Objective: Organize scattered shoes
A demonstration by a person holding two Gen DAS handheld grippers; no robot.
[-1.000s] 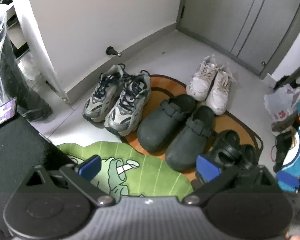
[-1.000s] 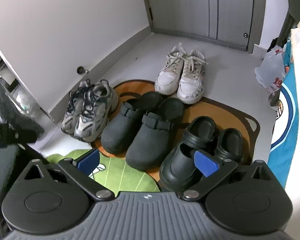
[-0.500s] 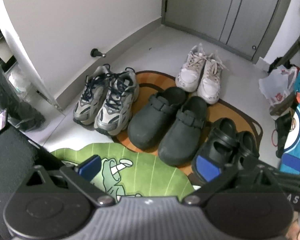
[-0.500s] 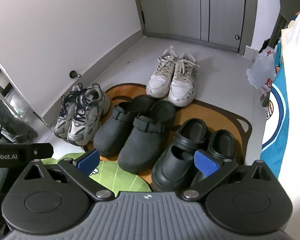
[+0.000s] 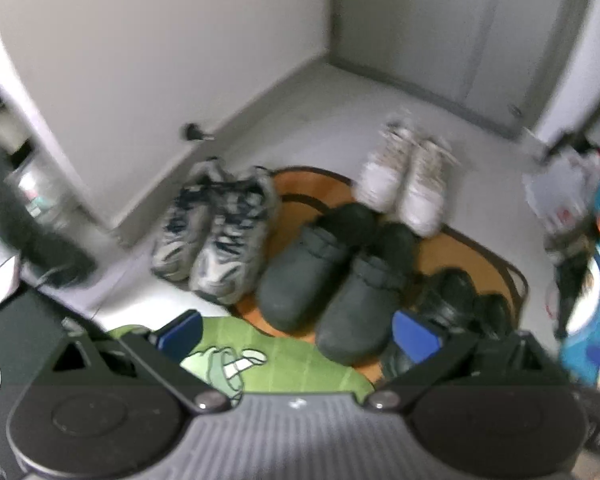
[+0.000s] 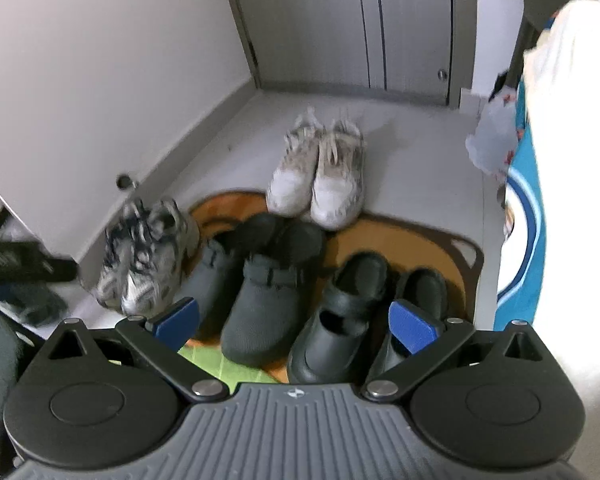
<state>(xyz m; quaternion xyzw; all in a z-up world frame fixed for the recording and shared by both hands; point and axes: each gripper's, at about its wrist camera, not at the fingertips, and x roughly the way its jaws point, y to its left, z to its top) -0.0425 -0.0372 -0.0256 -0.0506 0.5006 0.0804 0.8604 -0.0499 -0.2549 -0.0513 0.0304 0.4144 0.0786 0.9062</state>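
Several pairs of shoes stand side by side on the floor. Grey and navy sneakers are at the left by the wall. Dark grey clogs sit on the orange mat. White sneakers stand behind them. Glossy black sandals are at the right. My left gripper is open and holds nothing, hovering above the clogs' toes. My right gripper is open and empty too, above the clogs and sandals.
A green cartoon mat lies in front of the orange one. A white wall with a door stopper runs at left; grey cabinet doors stand at the back. A plastic bag and a blue-and-white cloth are at right.
Both grippers have drawn back and risen, so the shoes look smaller and lower in view. The left view is now motion-blurred. No shoe has moved.
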